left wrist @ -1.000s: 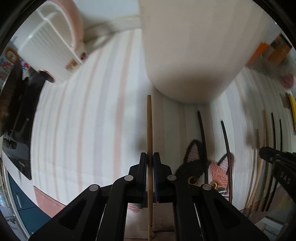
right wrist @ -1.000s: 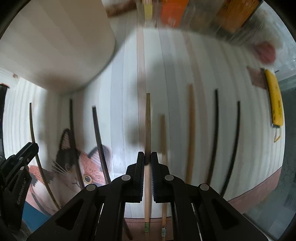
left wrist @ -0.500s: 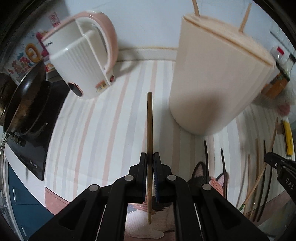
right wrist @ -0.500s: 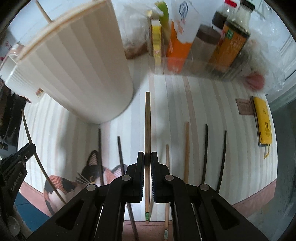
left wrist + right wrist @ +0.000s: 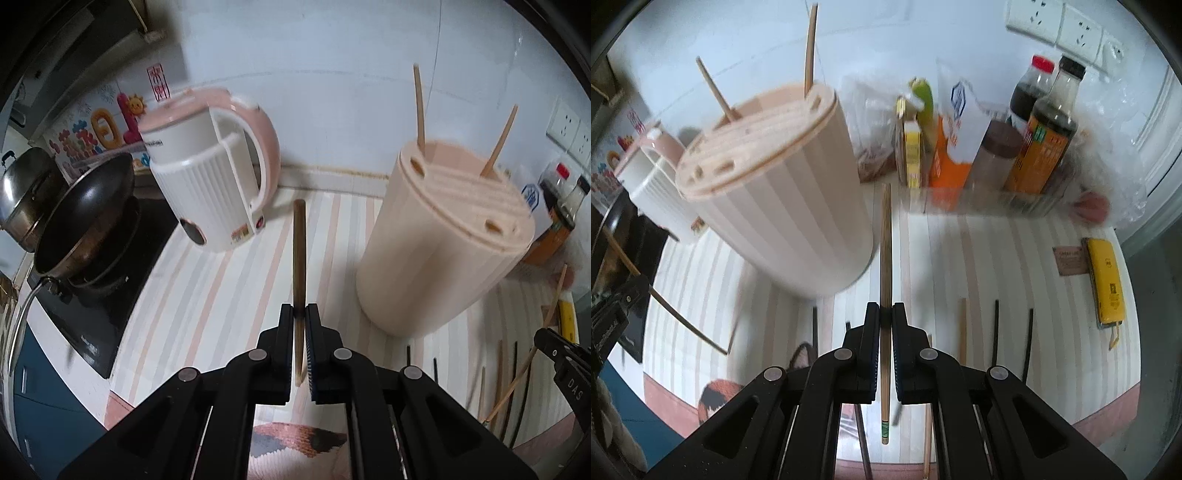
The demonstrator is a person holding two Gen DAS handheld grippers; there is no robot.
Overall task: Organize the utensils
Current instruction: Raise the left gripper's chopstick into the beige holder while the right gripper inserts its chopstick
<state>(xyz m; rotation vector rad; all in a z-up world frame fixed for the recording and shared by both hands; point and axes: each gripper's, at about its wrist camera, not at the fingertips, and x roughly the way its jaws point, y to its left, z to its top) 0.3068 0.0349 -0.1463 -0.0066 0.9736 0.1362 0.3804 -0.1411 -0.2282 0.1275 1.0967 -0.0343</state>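
My left gripper (image 5: 300,311) is shut on a wooden chopstick (image 5: 299,254), held above the striped mat. My right gripper (image 5: 885,309) is shut on another wooden chopstick (image 5: 885,251). A cream utensil holder (image 5: 443,240) with a slotted lid stands ahead to the right in the left wrist view and to the left in the right wrist view (image 5: 775,184). Two chopsticks (image 5: 419,107) stick up from its lid. Several wooden and black chopsticks (image 5: 995,328) lie on the mat below. The right gripper also shows at the left wrist view's right edge (image 5: 561,354).
A pink and white kettle (image 5: 214,177) stands at the back left, beside a black wok (image 5: 85,214) on a stove. Sauce bottles (image 5: 1049,122) and packets stand at the back right. A yellow object (image 5: 1106,280) lies at the mat's right edge.
Both grippers have risen and tilted up with their chopsticks, from close over the mat to a height where the holder's lid and the back wall show.
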